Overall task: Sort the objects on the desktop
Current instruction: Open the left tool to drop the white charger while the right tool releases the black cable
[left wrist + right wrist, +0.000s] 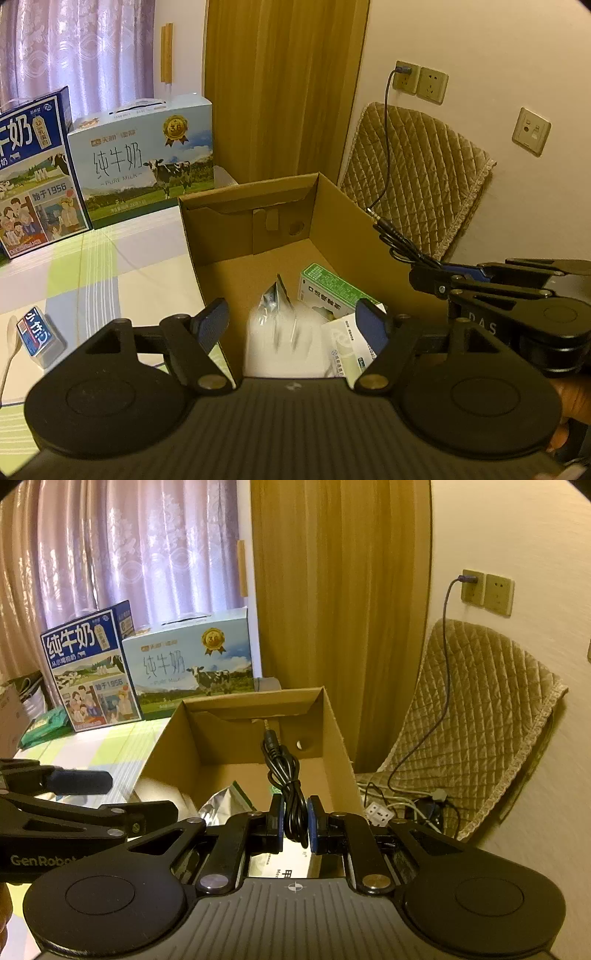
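Right wrist view shows your right gripper (pixel 295 821) clamped on a bundled black audio cable (pixel 284 771), its jack plug pointing up, held over the open cardboard box (pixel 334 738). Your left gripper (pixel 293 325) hangs over the same box with its fingers spread wide and nothing between them. Inside the box lie a green and white medicine carton (pixel 332 286), a clear plastic packet (pixel 275 299) and a white leaflet-like pack (pixel 347 343); a silver foil bag (pixel 227 801) shows from the right wrist. On the checked tablecloth (pixel 122 266) left of the box sits a small blue and white box (pixel 37 334) beside a spoon (pixel 11 341). Behind stand two milk cases: a light one (pixel 147 158) reading "PURE MILK" and a dark blue one (pixel 35 166) reading "1956". A quilted cushion (pixel 417 177) leans on the wall beyond the box, under the wall sockets (pixel 421 83).
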A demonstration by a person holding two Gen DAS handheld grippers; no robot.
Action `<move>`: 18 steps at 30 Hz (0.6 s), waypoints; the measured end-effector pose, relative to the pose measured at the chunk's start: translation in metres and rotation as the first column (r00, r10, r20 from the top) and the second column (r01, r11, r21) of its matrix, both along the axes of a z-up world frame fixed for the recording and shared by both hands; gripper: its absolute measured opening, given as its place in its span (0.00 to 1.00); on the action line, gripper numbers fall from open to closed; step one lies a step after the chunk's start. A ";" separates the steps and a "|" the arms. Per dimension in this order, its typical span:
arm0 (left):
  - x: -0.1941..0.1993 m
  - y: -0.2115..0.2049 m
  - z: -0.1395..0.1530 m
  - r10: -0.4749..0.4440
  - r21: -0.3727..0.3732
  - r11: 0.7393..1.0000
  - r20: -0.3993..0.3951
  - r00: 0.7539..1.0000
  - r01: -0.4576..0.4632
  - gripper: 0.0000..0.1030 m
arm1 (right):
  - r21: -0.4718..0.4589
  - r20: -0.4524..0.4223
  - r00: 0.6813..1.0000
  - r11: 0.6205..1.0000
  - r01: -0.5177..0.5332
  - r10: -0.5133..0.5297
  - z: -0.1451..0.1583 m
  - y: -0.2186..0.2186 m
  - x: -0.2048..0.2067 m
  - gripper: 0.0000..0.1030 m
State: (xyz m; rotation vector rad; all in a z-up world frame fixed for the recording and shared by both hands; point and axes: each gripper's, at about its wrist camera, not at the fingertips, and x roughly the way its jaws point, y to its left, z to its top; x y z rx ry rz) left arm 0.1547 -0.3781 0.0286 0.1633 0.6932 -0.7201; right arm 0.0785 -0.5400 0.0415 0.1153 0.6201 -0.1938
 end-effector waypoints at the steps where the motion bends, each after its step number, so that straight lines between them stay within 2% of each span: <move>1: 0.000 0.001 0.000 0.001 -0.002 1.000 -0.001 1.000 -0.001 0.69 | -0.001 0.000 1.000 1.000 0.001 -0.001 0.000 0.000 0.000 0.09; 12: 0.000 0.030 0.004 0.051 -0.014 0.999 0.011 0.999 -0.051 0.69 | 0.004 0.007 1.000 1.000 -0.013 0.013 0.000 0.006 0.002 0.09; 17: 0.004 0.045 0.006 0.080 -0.026 0.996 0.008 0.997 -0.080 0.69 | 0.037 0.033 0.999 0.999 -0.038 0.037 0.003 0.012 0.007 0.09; 18: 0.004 0.048 0.006 0.085 -0.028 0.996 0.006 0.996 -0.085 0.69 | 0.046 0.040 0.998 0.998 -0.042 0.040 0.003 0.012 0.008 0.17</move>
